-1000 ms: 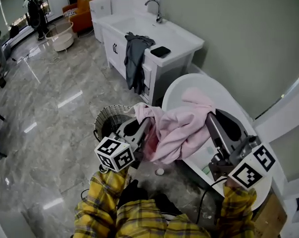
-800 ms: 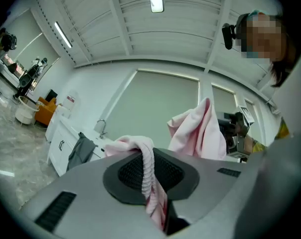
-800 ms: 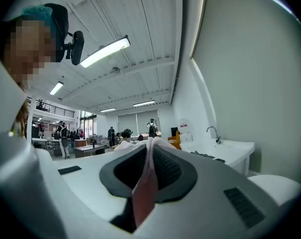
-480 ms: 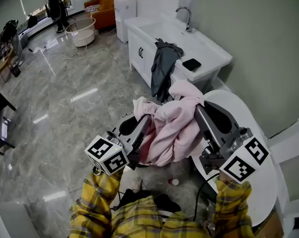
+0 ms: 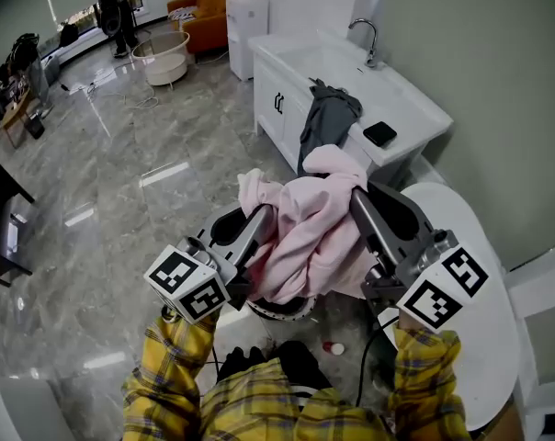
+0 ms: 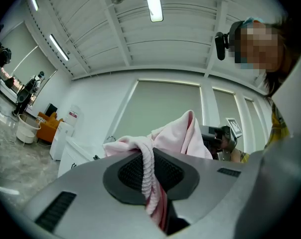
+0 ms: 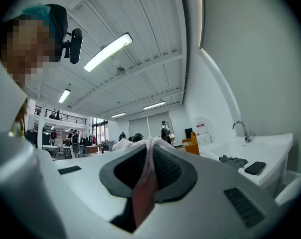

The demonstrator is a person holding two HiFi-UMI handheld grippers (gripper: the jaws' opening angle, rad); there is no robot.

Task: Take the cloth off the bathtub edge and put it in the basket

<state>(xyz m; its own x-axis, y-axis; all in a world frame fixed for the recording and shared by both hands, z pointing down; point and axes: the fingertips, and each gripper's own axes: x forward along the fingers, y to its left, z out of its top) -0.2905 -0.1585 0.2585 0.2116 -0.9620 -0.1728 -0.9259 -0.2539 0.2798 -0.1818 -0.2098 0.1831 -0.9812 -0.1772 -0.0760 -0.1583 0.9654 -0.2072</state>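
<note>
The pink cloth [image 5: 307, 228] hangs bunched in the air between my two grippers. My left gripper [image 5: 261, 217] is shut on its left side and my right gripper [image 5: 355, 198] on its right. The cloth hangs over the wire basket [image 5: 282, 310], of which only a strip of rim shows below it. The white bathtub [image 5: 484, 310] lies to the right, behind the right gripper. In the left gripper view a pink fold [image 6: 149, 180] is pinched in the left gripper [image 6: 145, 156]. The right gripper view shows cloth [image 7: 144, 185] clamped in the right gripper [image 7: 149, 153].
A white sink cabinet [image 5: 351, 67] stands beyond the tub, with a grey garment [image 5: 328, 122] hanging over its front and a black phone [image 5: 379, 134] on top. A small red and white object [image 5: 333, 347] lies on the floor by the basket. A tub-shaped basket [image 5: 163, 58] and a person [image 5: 112, 3] are far off.
Both grippers have carried the pink cloth leftward, away from the bathtub and over the wire basket, lifting it slightly. Both stay shut on the cloth.
</note>
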